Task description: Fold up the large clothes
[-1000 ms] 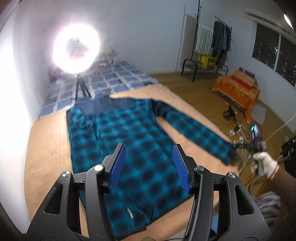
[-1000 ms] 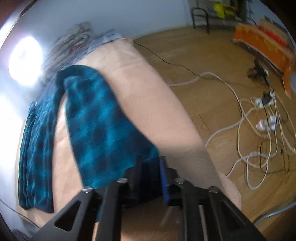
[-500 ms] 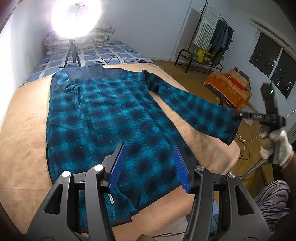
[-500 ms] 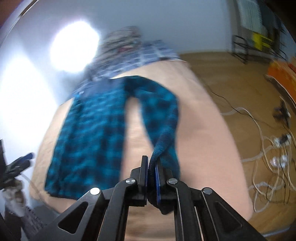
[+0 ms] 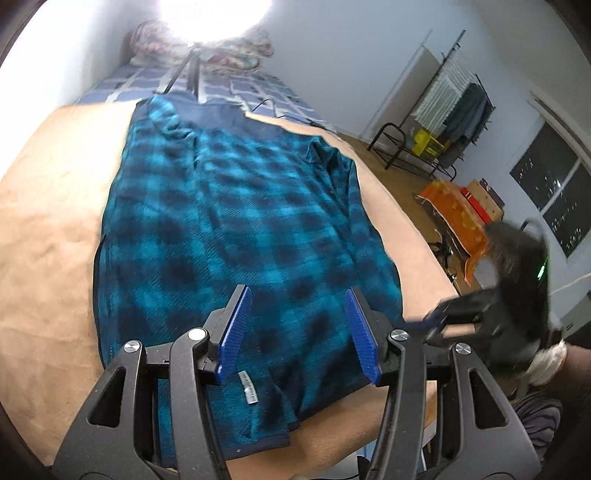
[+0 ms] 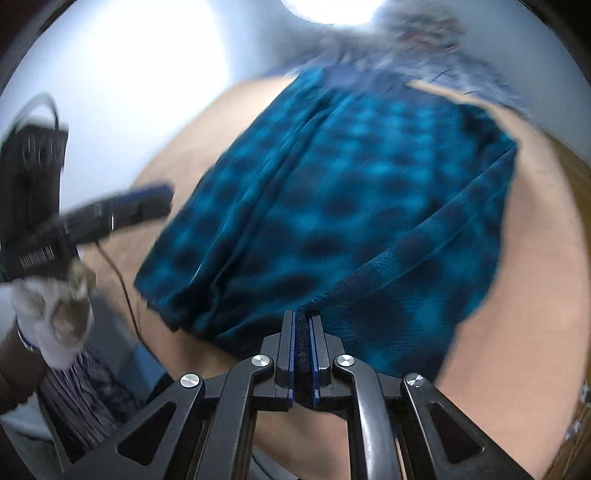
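A tan-covered work surface [image 5: 44, 236] fills the lower and left part of the left wrist view, and most of its middle is taken up by the blue-and-black plaid garment [image 5: 229, 236], spread flat with its plain dark collar end toward the top of the frame and its hem toward the bottom. In the right wrist view the same garment [image 6: 354, 184] covers the centre of the frame, motion-blurred, with one sleeve [image 6: 436, 236] running from the upper right down to the bottom centre. Behind the surface, at the top of the left wrist view, lies a bed with a checked cover [image 5: 255, 88], under a glaring lamp [image 5: 214, 7]. At the right edge a clothes rack [image 5: 454, 110] stands on the wooden floor, with an orange-draped box [image 5: 454, 218] below it. The left gripper [image 5: 297, 325] sits at bottom centre over the hem, its blue pads [image 5: 234, 328] standing apart with nothing between them. The right gripper [image 6: 303, 332] is clamped tight on the sleeve's cuff end, dark fabric pinched between its pads. It also shows blurred at the right edge of the left wrist view, carried by a white-gloved hand [image 5: 546, 362]. A small white label [image 5: 251, 389] lies near the hem at bottom centre.
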